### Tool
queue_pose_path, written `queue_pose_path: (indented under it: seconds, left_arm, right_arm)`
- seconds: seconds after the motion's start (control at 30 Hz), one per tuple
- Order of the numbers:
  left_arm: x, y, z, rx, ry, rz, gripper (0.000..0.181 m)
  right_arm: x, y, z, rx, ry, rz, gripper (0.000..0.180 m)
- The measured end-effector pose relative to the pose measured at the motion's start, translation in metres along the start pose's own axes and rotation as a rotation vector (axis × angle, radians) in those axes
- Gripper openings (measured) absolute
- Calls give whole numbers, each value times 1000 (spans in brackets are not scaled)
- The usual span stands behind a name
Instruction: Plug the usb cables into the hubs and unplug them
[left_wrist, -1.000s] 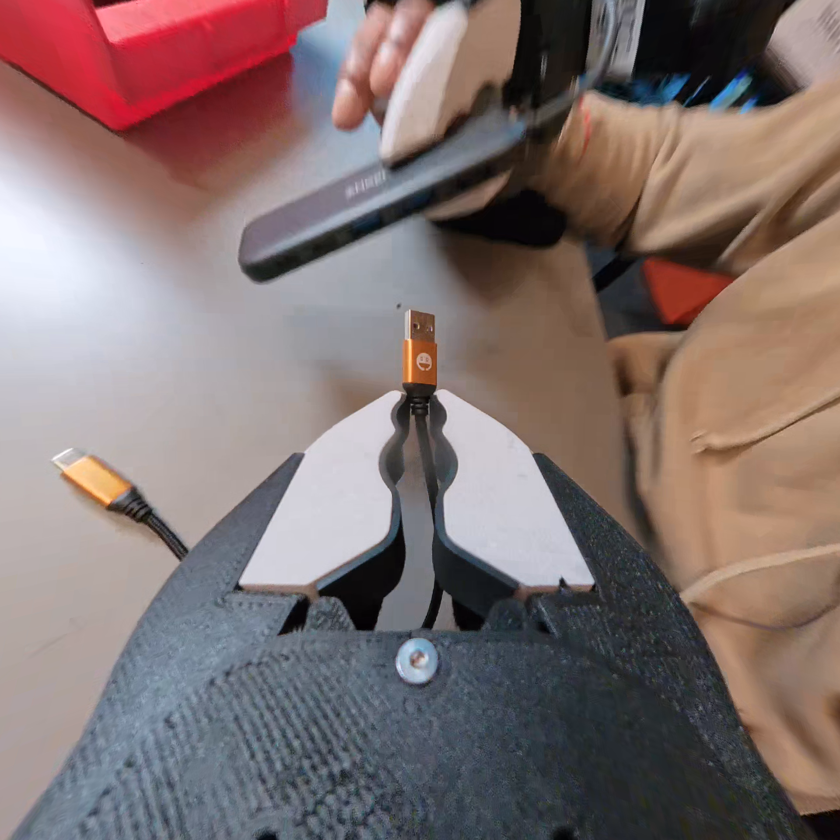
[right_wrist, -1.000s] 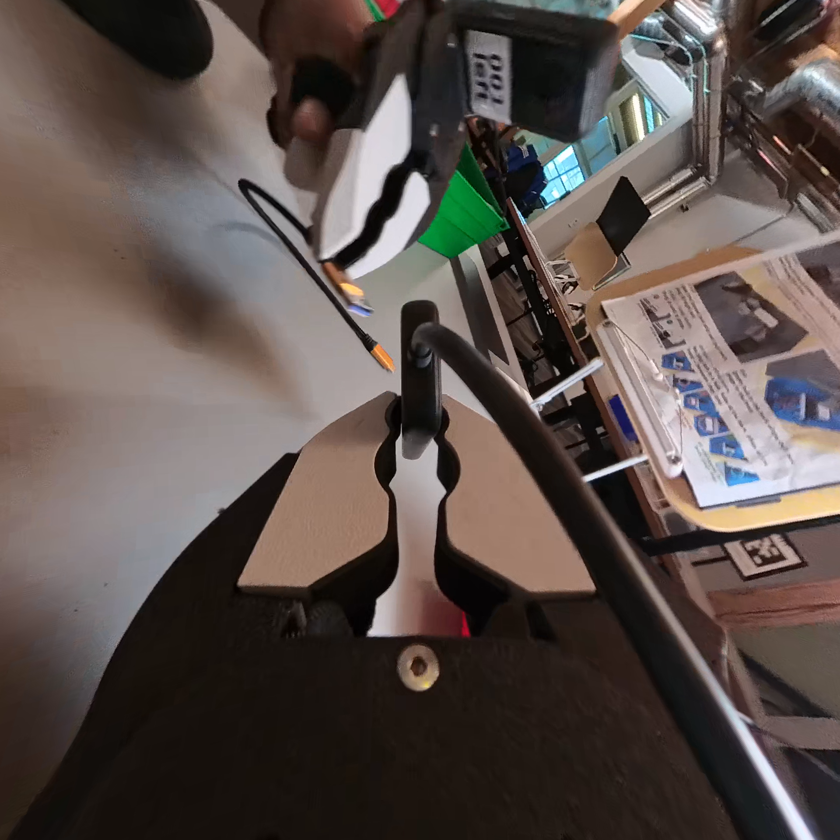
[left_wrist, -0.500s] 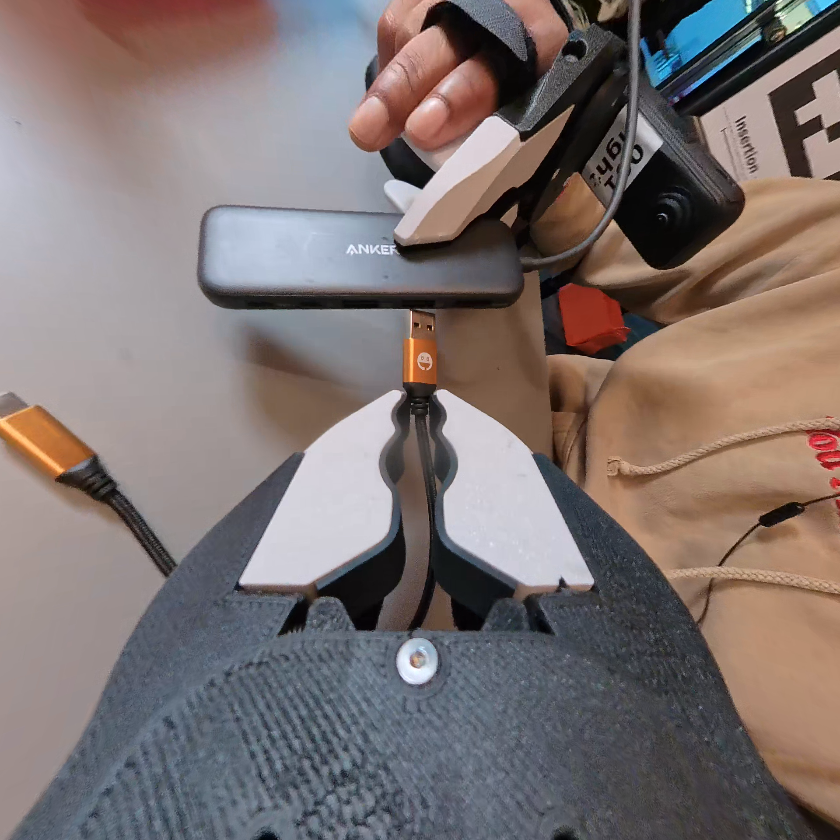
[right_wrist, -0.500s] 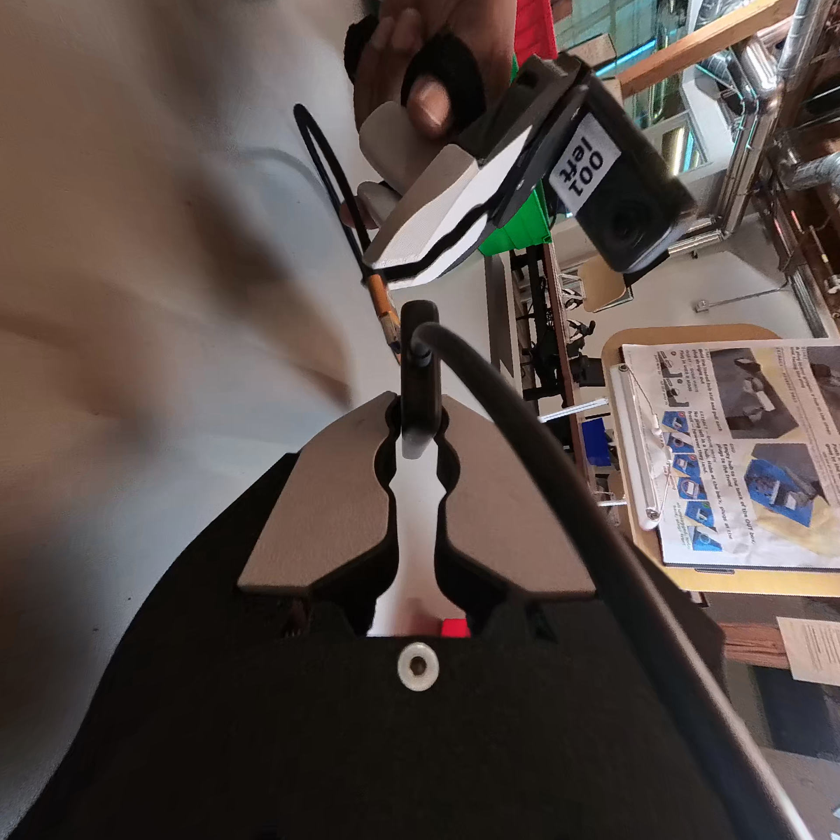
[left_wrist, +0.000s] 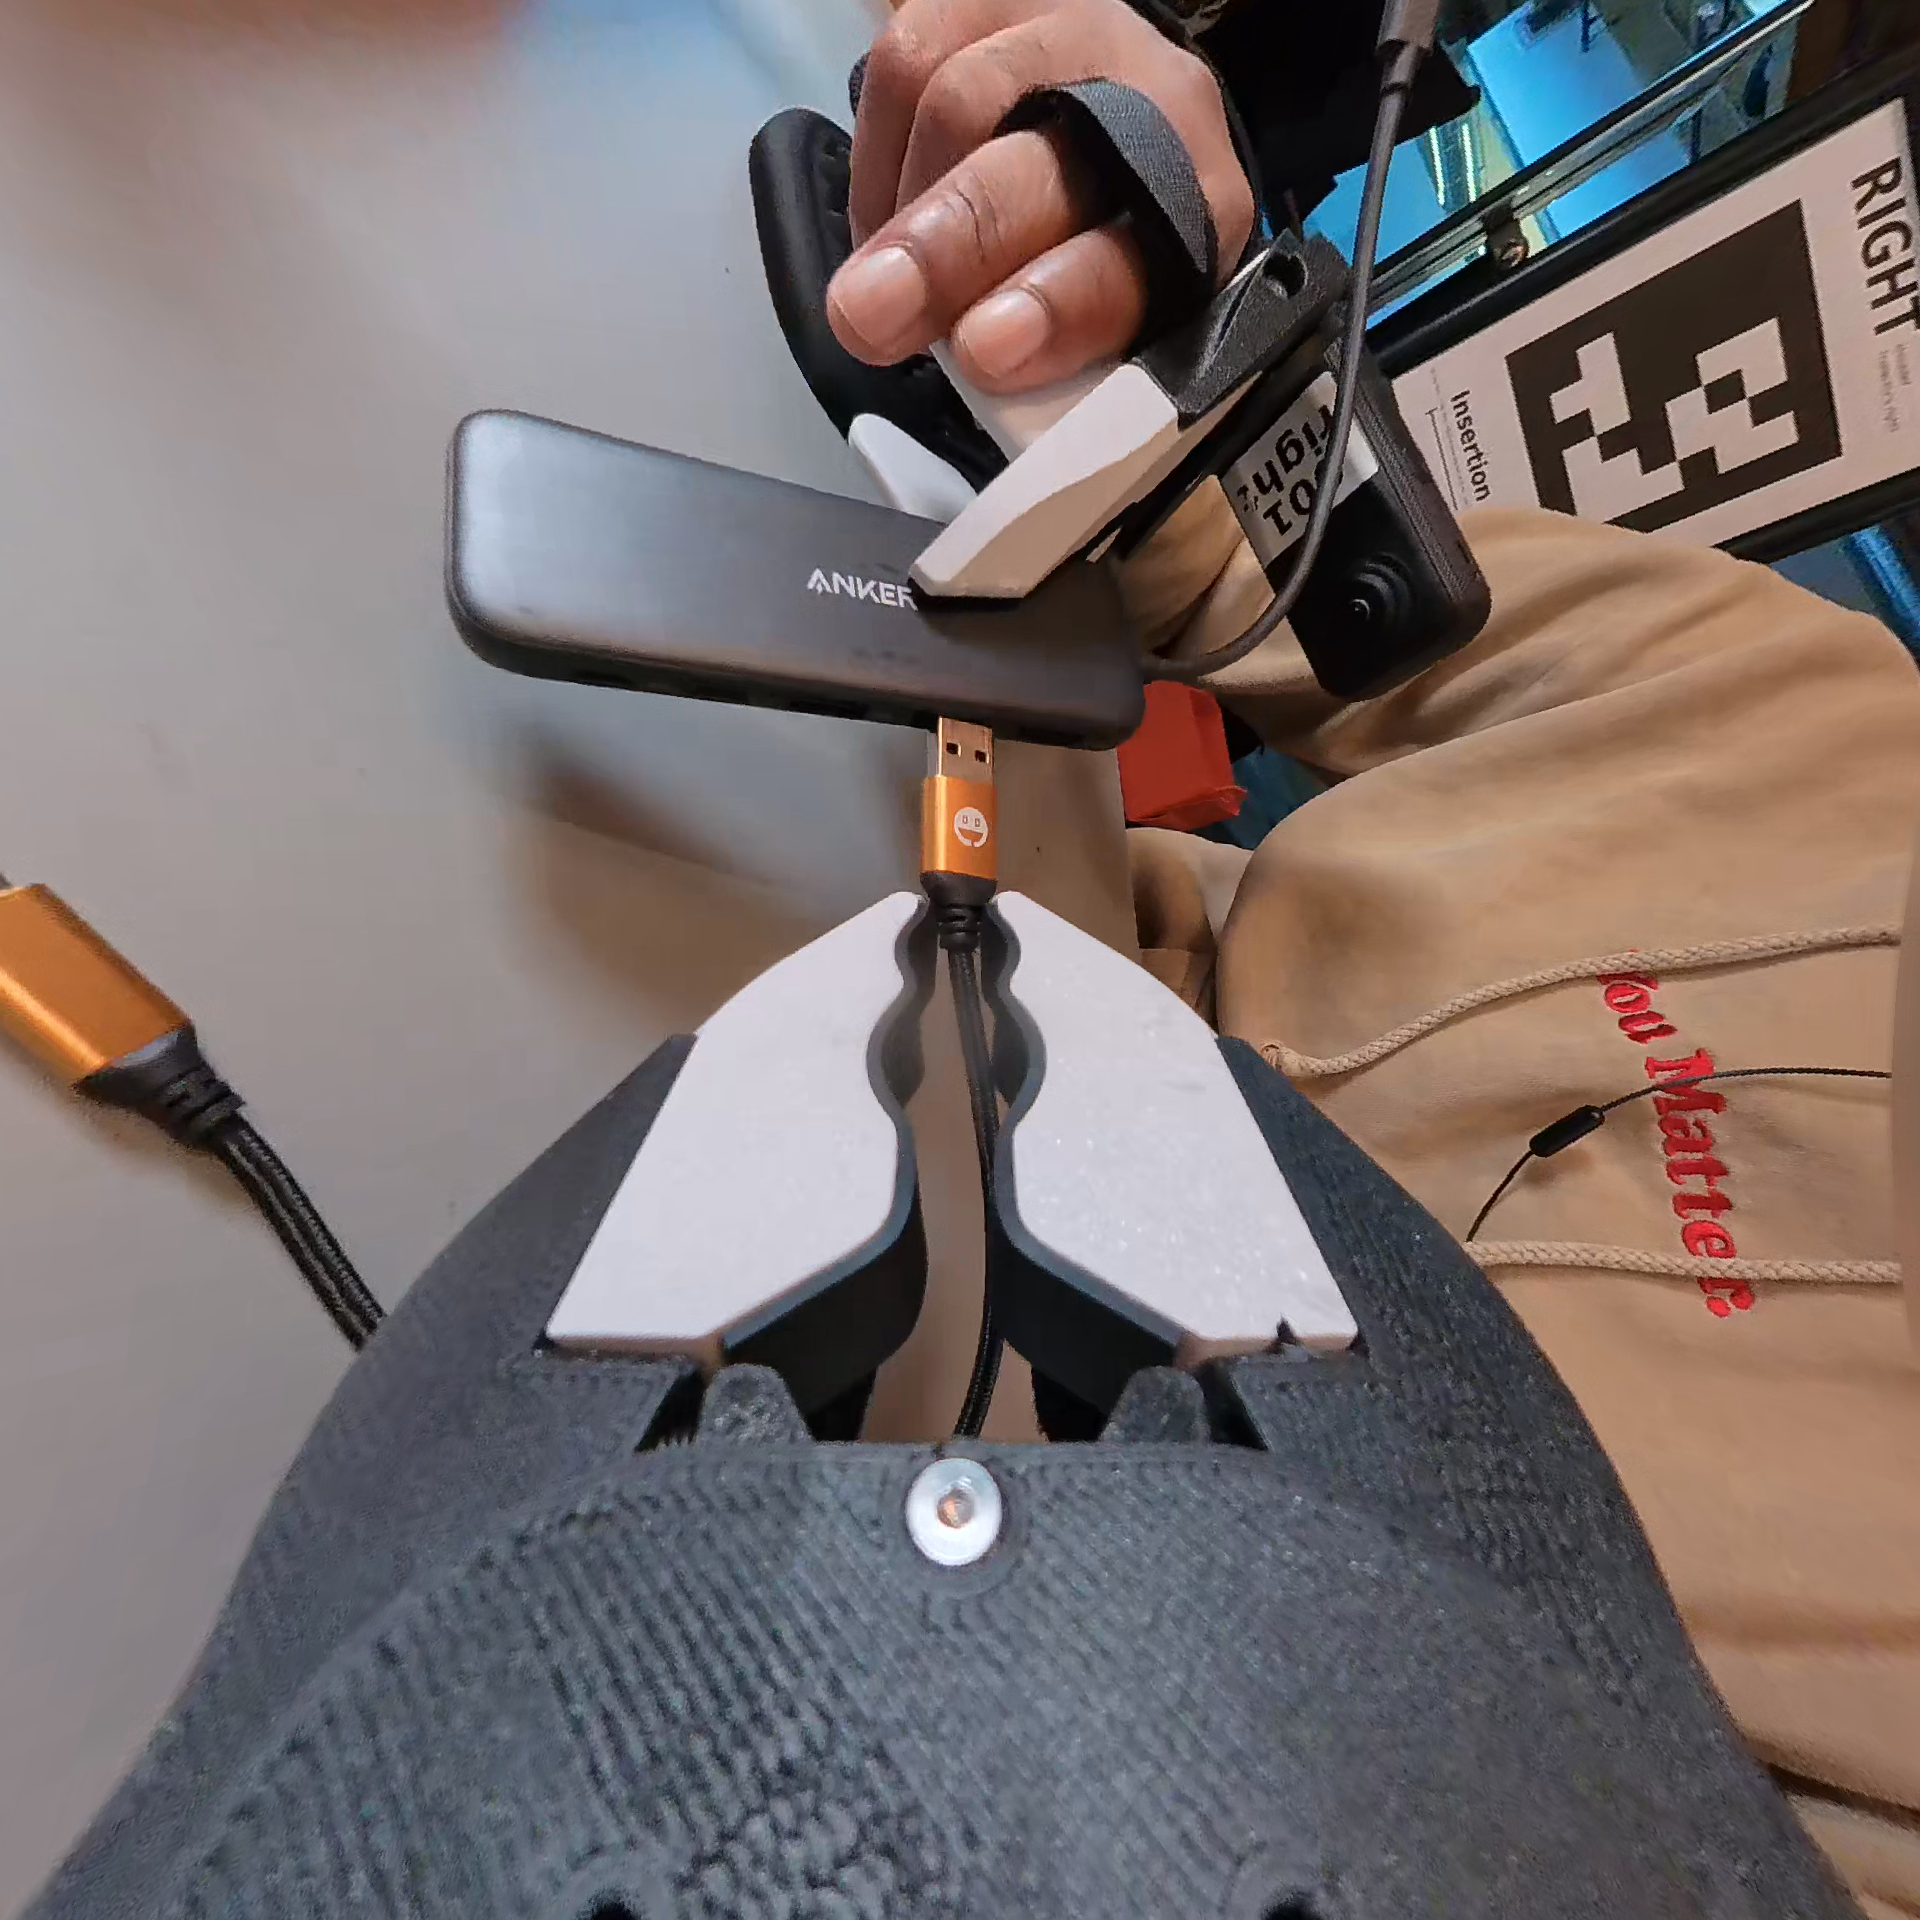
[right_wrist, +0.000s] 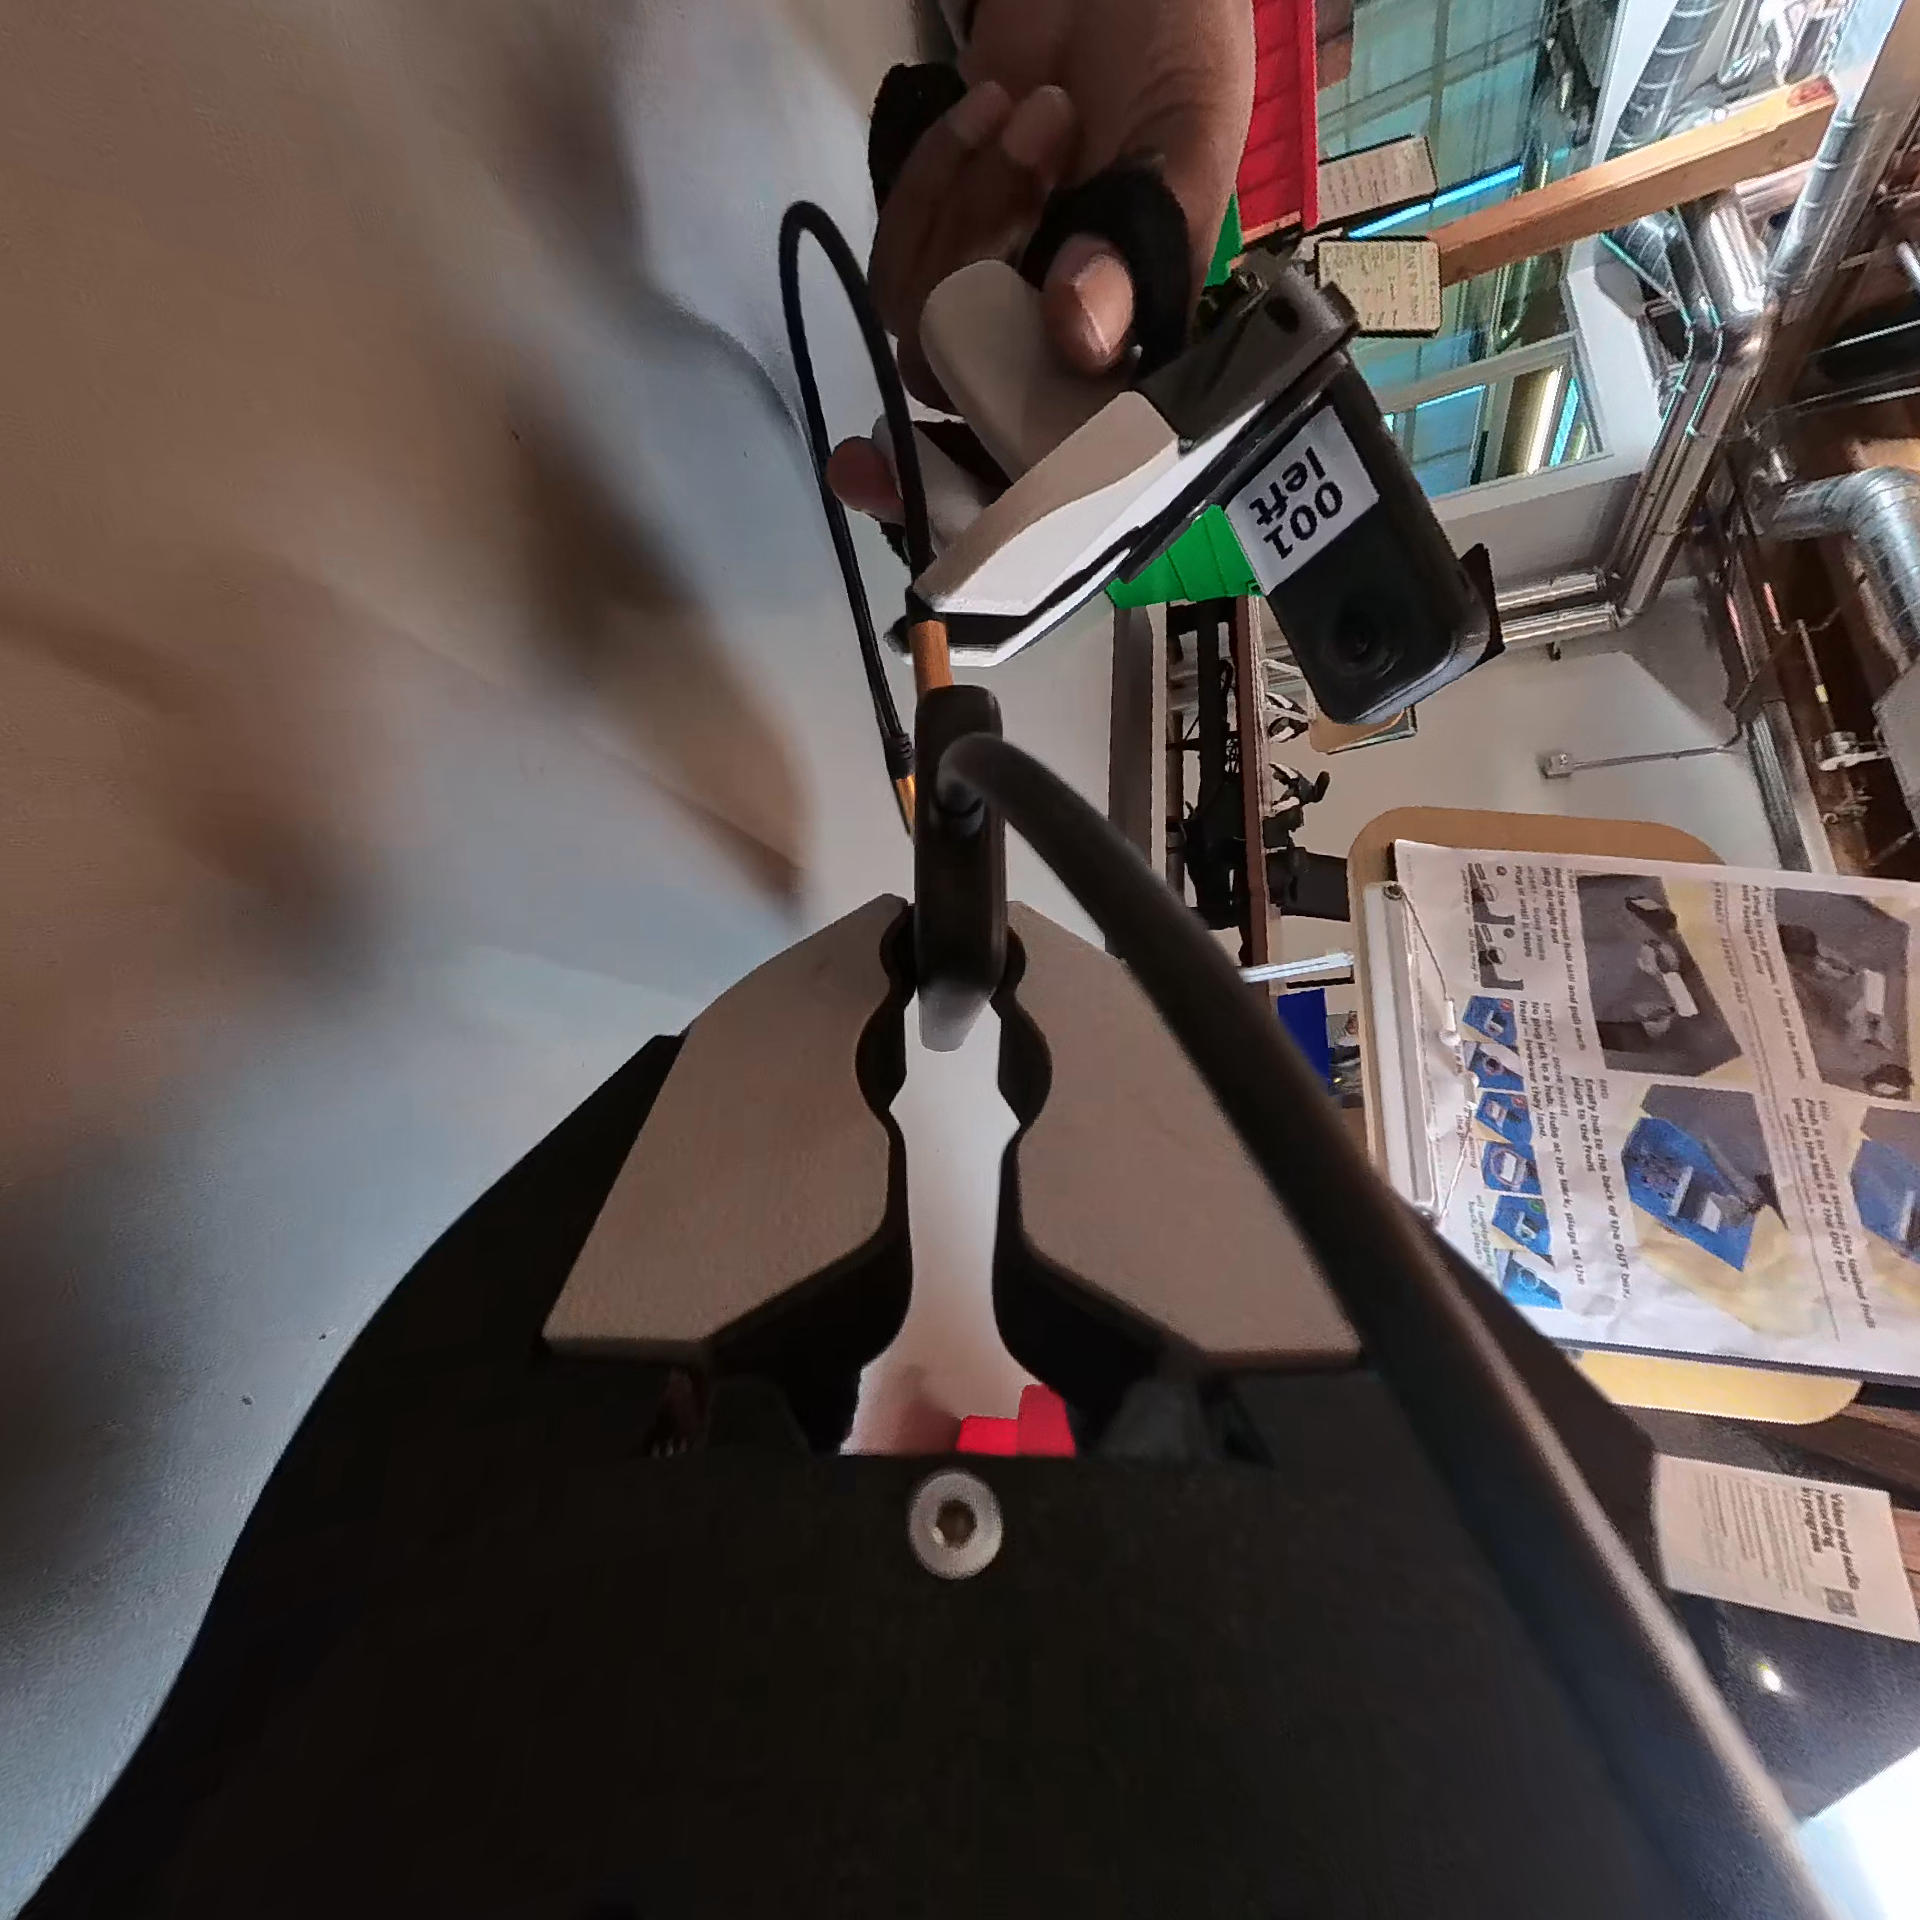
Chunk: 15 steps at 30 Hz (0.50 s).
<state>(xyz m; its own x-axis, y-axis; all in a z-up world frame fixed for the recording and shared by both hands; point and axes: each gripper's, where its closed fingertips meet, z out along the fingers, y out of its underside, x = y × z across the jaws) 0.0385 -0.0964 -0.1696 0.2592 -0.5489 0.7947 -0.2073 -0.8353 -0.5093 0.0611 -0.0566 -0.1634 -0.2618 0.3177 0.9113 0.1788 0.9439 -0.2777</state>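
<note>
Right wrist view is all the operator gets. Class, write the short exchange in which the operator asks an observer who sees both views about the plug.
Operator: Is the plug fully in the hub?
Observer: No. Its metal tip only meets a port on the hub's edge, and most of the metal shows.
Operator: What do the left fingers grip?
Observer: The cable, just behind the orange plug body, not the plug itself.

plug tip (left_wrist: 962, 744) just under hub (left_wrist: 727, 592)
</note>
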Motion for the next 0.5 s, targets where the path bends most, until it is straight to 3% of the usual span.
queue_pose_path:
  seconds: [0.03, 0.5]
  left_arm:
    - [0, 0, 0, 2, 3, -3, 8]
    - [3, -7, -3, 59, 49, -15, 8]
  right_arm:
    - [0, -1, 0, 0, 0, -4, 12]
    - [-2, -11, -1, 36, -1, -4, 12]
